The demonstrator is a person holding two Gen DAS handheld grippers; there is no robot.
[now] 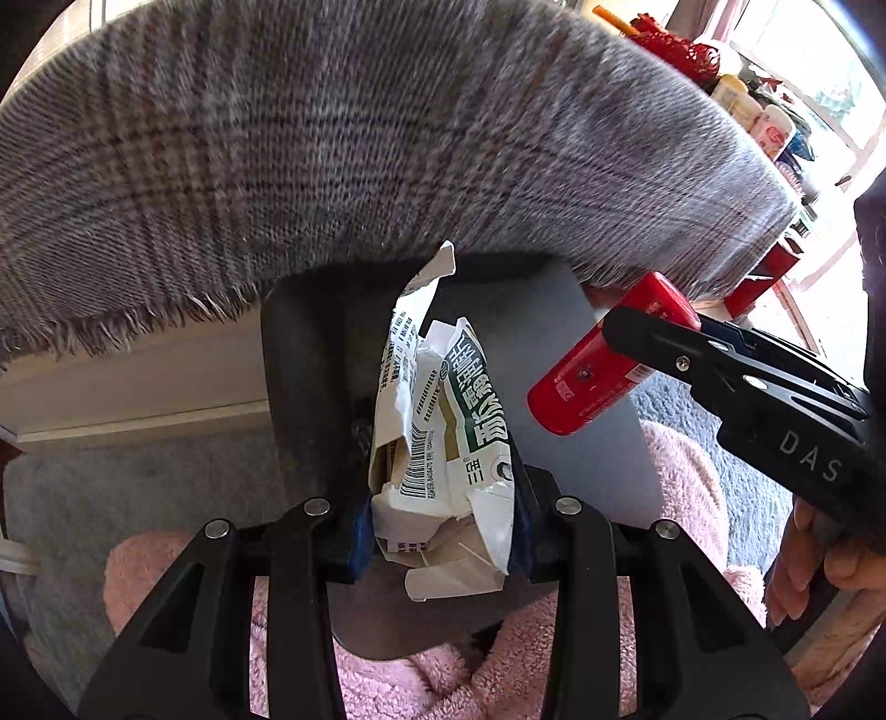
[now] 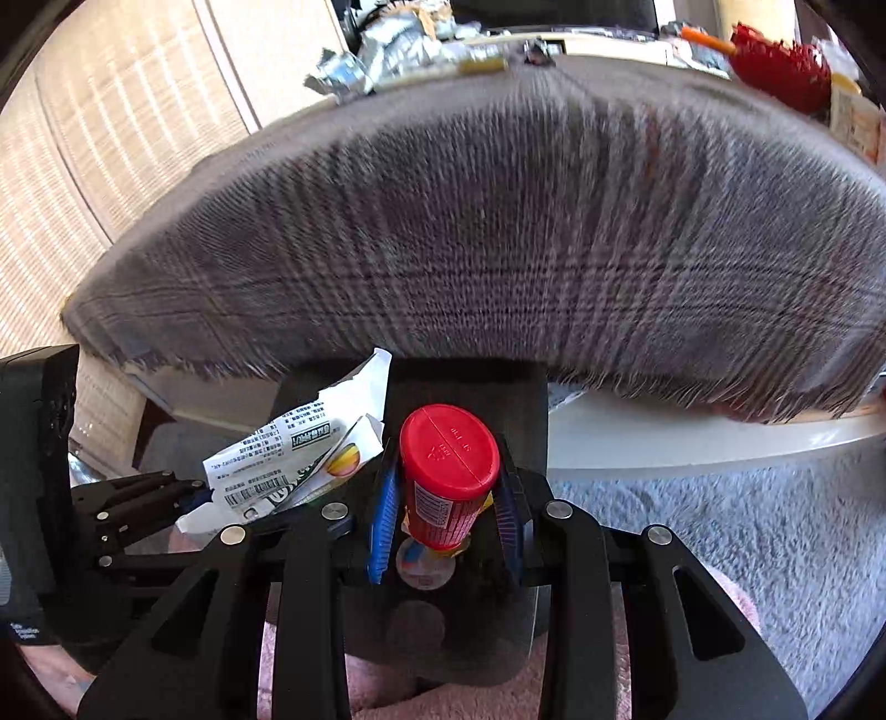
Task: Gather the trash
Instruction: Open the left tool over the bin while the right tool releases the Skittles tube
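The left hand-held gripper (image 1: 443, 531) is clamped on a crumpled white-and-green wrapper (image 1: 443, 437), held over a dark bin (image 1: 310, 354) below the plaid cloth (image 1: 360, 138) hanging off the worktop. The left wrist view shows the red bottle (image 1: 603, 360) from the side, pinched by the right hand-held gripper (image 1: 637, 332), and a hand (image 1: 819, 559) behind it. The right wrist view shows the bottle's red cap end-on between blue pads (image 2: 383, 509), plus foil litter (image 2: 387, 50) on the worktop.
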